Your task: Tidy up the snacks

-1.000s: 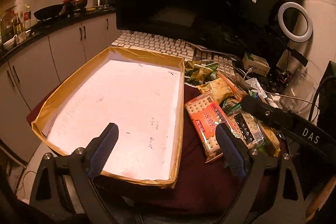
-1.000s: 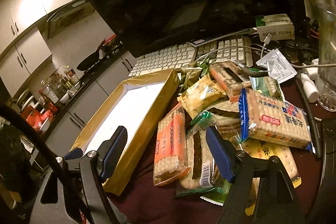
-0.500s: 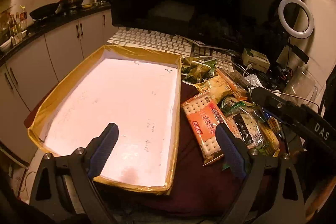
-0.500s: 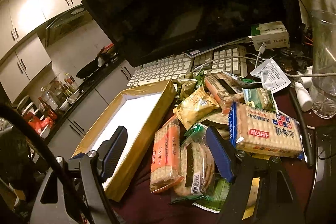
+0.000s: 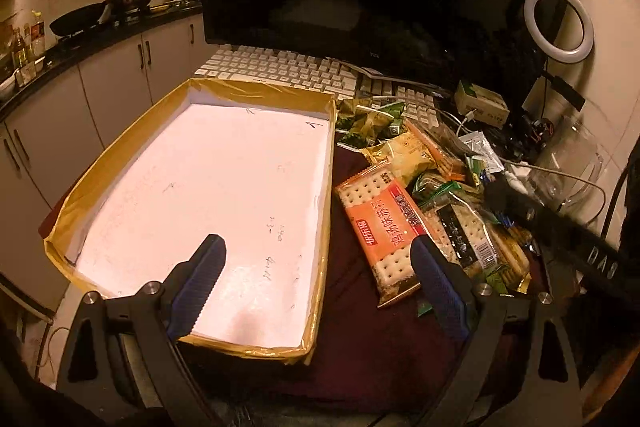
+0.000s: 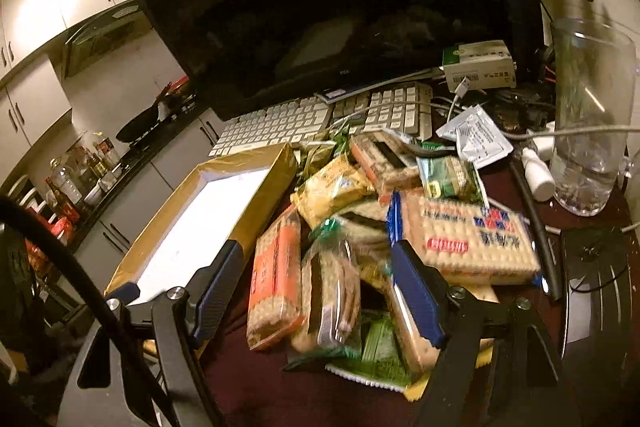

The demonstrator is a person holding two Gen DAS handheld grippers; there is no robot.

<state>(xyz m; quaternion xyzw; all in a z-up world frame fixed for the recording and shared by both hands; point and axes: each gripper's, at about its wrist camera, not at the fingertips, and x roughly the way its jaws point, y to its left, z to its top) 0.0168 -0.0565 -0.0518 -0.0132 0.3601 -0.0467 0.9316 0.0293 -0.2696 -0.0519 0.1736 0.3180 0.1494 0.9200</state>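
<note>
Orange cracker pack [image 6: 276, 279] btwn closing right-gripper [image 6: 316, 293] jaws, prob. untouched.

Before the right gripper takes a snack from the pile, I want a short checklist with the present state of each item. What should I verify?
1. Right gripper wide enough for a pack: ok; its jaws have just been closing a little, the orange cracker pack and a clear-wrapped pack between them, not pressed.
2. Only one pack between the fingers: not ok, two.
3. Tray has room: ok, nothing in it.
4. Left gripper free: ok, open, holding nothing.
5. Blue cracker pack stable on the pile: cannot tell.
6. Glass and cable away from the grasp: ok.
</note>
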